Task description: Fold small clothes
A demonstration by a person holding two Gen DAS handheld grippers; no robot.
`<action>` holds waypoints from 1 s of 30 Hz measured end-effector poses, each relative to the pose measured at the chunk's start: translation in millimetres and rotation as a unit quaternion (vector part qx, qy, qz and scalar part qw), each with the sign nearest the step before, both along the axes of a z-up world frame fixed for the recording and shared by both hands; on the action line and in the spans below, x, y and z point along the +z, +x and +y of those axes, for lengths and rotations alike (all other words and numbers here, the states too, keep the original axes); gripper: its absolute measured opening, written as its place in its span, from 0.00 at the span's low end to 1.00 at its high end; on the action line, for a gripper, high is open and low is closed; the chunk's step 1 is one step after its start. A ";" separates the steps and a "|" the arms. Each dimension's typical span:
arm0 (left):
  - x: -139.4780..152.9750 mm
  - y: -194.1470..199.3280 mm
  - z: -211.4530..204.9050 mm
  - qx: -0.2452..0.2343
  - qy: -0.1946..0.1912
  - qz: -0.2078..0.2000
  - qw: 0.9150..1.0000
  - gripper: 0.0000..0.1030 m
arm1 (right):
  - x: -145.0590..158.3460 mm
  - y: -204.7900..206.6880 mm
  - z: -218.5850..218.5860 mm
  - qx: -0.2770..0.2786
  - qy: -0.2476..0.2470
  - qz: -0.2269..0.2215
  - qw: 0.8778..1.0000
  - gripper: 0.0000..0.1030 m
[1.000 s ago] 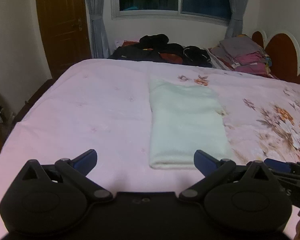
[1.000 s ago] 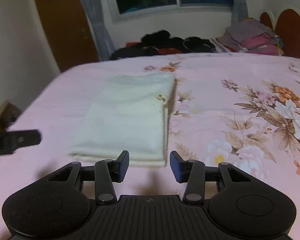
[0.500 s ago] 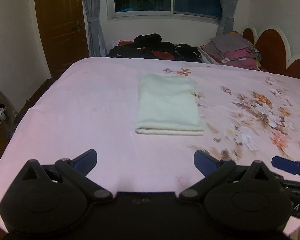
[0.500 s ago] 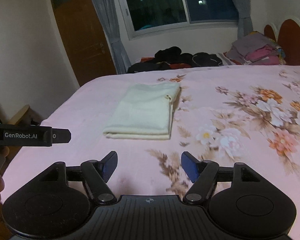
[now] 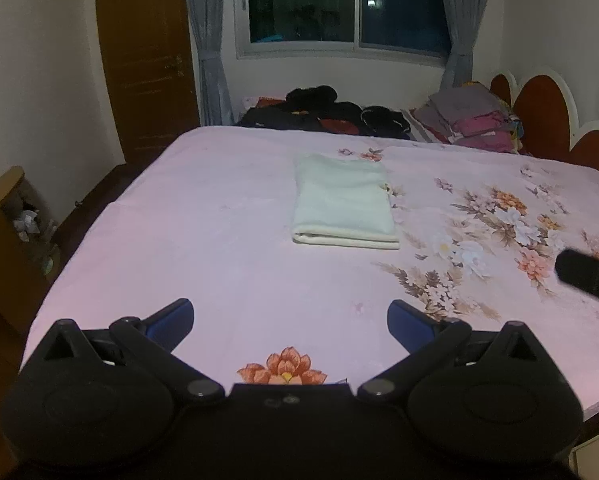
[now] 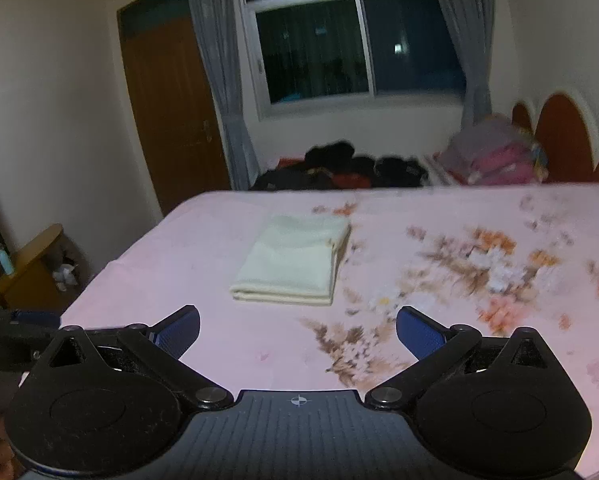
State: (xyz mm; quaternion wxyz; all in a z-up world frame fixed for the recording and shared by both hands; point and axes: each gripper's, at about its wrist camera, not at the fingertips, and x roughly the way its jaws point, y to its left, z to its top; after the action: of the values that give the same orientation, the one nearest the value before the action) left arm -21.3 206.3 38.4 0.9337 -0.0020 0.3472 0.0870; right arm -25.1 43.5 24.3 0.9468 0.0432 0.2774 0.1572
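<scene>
A pale cream garment [image 5: 345, 202] lies folded into a neat rectangle in the middle of the pink floral bedspread [image 5: 219, 240]; the right wrist view shows the garment [image 6: 295, 260] too. My left gripper [image 5: 289, 316] hangs open over the bed's near edge, well short of the garment, nothing between its blue pads. My right gripper [image 6: 297, 330] is also back from the garment, its jaws opening wide with nothing between them. The right gripper's tip [image 5: 587, 276] pokes in at the right edge of the left wrist view.
Dark clothes [image 5: 323, 114] are heaped at the far side of the bed. A folded stack of grey and pink clothes [image 5: 475, 124] rests by the red headboard [image 5: 539, 108]. A wooden side unit [image 5: 3, 232] stands left of the bed, a brown door [image 5: 147, 52] behind.
Both grippers have drawn back and upward from the folded garment, which now looks smaller and farther off. The right gripper's jaws have spread from narrow to wide.
</scene>
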 end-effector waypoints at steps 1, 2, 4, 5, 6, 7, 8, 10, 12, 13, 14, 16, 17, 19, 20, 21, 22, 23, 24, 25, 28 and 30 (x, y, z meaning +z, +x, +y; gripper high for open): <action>1.4 -4.8 -1.5 0.002 0.003 -0.003 1.000 1.00 | 3.2 -6.3 -0.4 -0.009 -0.003 -0.011 1.000 1.00; 2.7 -9.7 -3.1 0.003 0.006 -0.007 1.000 1.00 | 4.7 -11.0 -1.3 -0.012 -0.001 -0.020 1.000 1.00; 5.2 -17.0 -5.9 0.006 0.010 -0.012 1.000 1.00 | 7.2 -20.9 -3.0 -0.011 0.003 -0.033 0.999 1.00; 6.2 -20.1 -7.4 0.007 0.013 -0.014 1.000 1.00 | 8.0 -25.2 -4.3 -0.013 0.007 -0.035 0.999 1.00; 6.8 -22.3 -8.2 0.007 0.014 -0.014 1.000 1.00 | 8.3 -27.7 -4.9 -0.013 0.009 -0.035 0.999 1.00; 7.5 -24.7 -9.1 0.007 0.014 -0.015 1.000 1.00 | 8.5 -30.2 -5.5 -0.013 0.011 -0.033 0.999 1.00; 7.8 -26.3 -9.7 0.007 0.014 -0.015 1.000 1.00 | 8.5 -31.6 -6.5 -0.014 0.012 -0.033 0.999 1.00; 9.2 -29.6 -12.2 0.007 0.015 -0.017 1.000 1.00 | 9.0 -35.7 -6.5 -0.013 0.012 -0.034 0.999 1.00; 10.6 -31.4 -13.4 0.007 0.015 -0.021 1.000 1.00 | 9.3 -37.7 -6.7 -0.012 0.012 -0.035 0.999 1.00; 11.3 -32.9 -14.3 0.009 0.016 -0.023 1.000 1.00 | 9.2 -37.9 -6.9 -0.012 0.012 -0.036 0.999 1.00; 12.0 -33.8 -15.2 0.008 0.017 -0.026 0.999 1.00 | 9.6 -40.1 -6.3 -0.011 0.011 -0.038 0.999 1.00; 12.6 -35.2 -16.6 0.008 0.019 -0.028 0.999 1.00 | 10.3 -42.0 -6.3 -0.013 0.010 -0.041 0.999 1.00; 12.5 -35.2 -17.0 0.008 0.019 -0.028 0.999 1.00 | 10.2 -42.0 -7.1 -0.013 0.011 -0.041 0.999 1.00; 12.0 -35.4 -17.6 0.007 0.018 -0.026 0.999 1.00 | 10.1 -42.5 -8.4 -0.015 0.013 -0.039 0.999 1.00; 11.5 -35.6 -17.7 0.008 0.016 -0.024 1.000 1.00 | 10.4 -43.1 -9.2 -0.016 0.014 -0.039 0.999 1.00; 11.1 -35.0 -17.7 0.008 0.015 -0.022 1.000 1.00 | 10.2 -42.4 -9.8 -0.017 0.015 -0.038 0.999 1.00; 10.7 -35.1 -17.7 0.009 0.013 -0.022 1.000 1.00 | 10.1 -41.3 -10.5 -0.018 0.015 -0.037 0.999 1.00; 10.3 -35.1 -17.4 0.009 0.012 -0.021 1.000 1.00 | 9.9 -41.8 -10.6 -0.019 0.016 -0.036 0.999 1.00; 10.1 -34.8 -17.2 0.010 0.010 -0.020 1.000 1.00 | 9.7 -42.0 -10.6 -0.018 0.017 -0.035 0.999 1.00; 10.1 -35.0 -16.9 0.010 0.009 -0.020 1.000 1.00 | 9.6 -42.5 -11.0 -0.017 0.017 -0.034 0.999 1.00; 9.4 -35.7 -16.7 0.012 0.009 -0.019 1.000 1.00 | 9.3 -42.5 -11.5 -0.018 0.016 -0.032 0.999 1.00; 9.0 -35.0 -16.1 0.011 0.007 -0.017 1.000 1.00 | 8.9 -42.0 -11.4 -0.018 0.017 -0.030 0.999 1.00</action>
State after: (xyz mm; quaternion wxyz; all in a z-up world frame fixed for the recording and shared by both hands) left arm -56.3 190.2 47.4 0.9386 -0.0008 0.3303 0.0997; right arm -67.1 32.1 33.2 0.9564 0.0594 0.2458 0.1458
